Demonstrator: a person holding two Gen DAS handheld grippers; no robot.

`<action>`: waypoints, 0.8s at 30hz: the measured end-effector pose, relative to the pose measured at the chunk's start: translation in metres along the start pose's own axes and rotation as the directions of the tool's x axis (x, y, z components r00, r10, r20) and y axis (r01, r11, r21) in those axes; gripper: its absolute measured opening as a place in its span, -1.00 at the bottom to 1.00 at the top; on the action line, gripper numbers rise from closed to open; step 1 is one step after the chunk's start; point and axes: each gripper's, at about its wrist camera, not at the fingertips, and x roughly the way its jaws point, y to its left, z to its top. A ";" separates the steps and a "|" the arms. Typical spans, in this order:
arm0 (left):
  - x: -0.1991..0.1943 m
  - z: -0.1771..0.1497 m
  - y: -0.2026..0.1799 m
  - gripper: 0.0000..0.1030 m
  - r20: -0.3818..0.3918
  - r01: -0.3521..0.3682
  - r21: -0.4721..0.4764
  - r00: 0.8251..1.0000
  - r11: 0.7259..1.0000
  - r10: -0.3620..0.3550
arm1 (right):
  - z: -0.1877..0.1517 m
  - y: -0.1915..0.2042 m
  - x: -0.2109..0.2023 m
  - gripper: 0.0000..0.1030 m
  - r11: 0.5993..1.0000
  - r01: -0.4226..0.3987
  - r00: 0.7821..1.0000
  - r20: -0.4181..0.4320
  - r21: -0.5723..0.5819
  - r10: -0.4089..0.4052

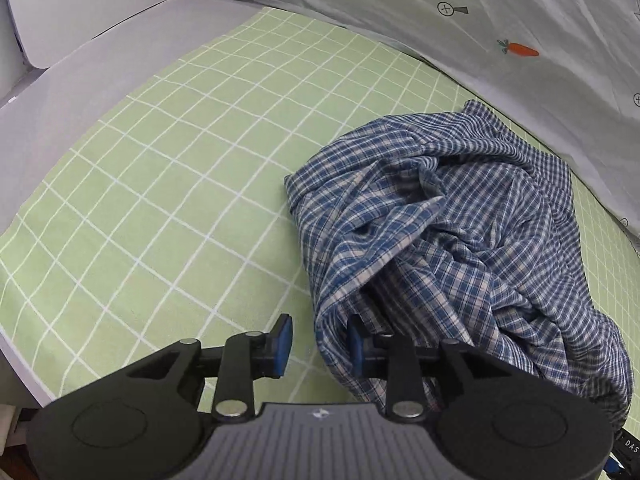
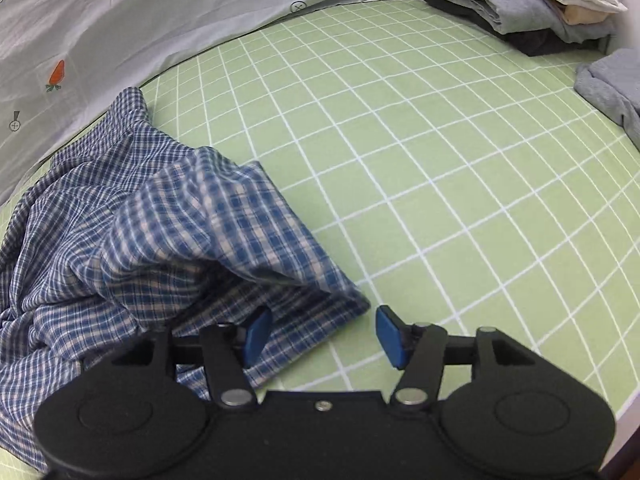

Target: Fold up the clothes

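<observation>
Checked shirt (image 1: 448, 232), crumpled on green sheet (image 1: 160, 184); left gripper (image 1: 319, 344) and right gripper (image 2: 322, 336) both agape at its edges. Right view only: stacked clothes (image 2: 520, 4) far beyond jaws.

A blue-and-white checked shirt (image 1: 448, 232) lies crumpled in a loose, unfolded heap, its folds bunched high and one pointed collar tip showing. It sits just ahead of the left tongs (image 1: 320, 344), to their right, its near hem between their parted blue pads. One flat corner reaches between the spread right tongs (image 2: 320, 334).
</observation>
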 end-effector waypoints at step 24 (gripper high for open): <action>0.008 -0.004 -0.001 -0.93 0.030 -0.126 -0.058 0.991 0.990 0.128 | 0.078 -0.019 -0.036 -0.98 0.958 0.222 0.900 0.417 -0.182 -0.129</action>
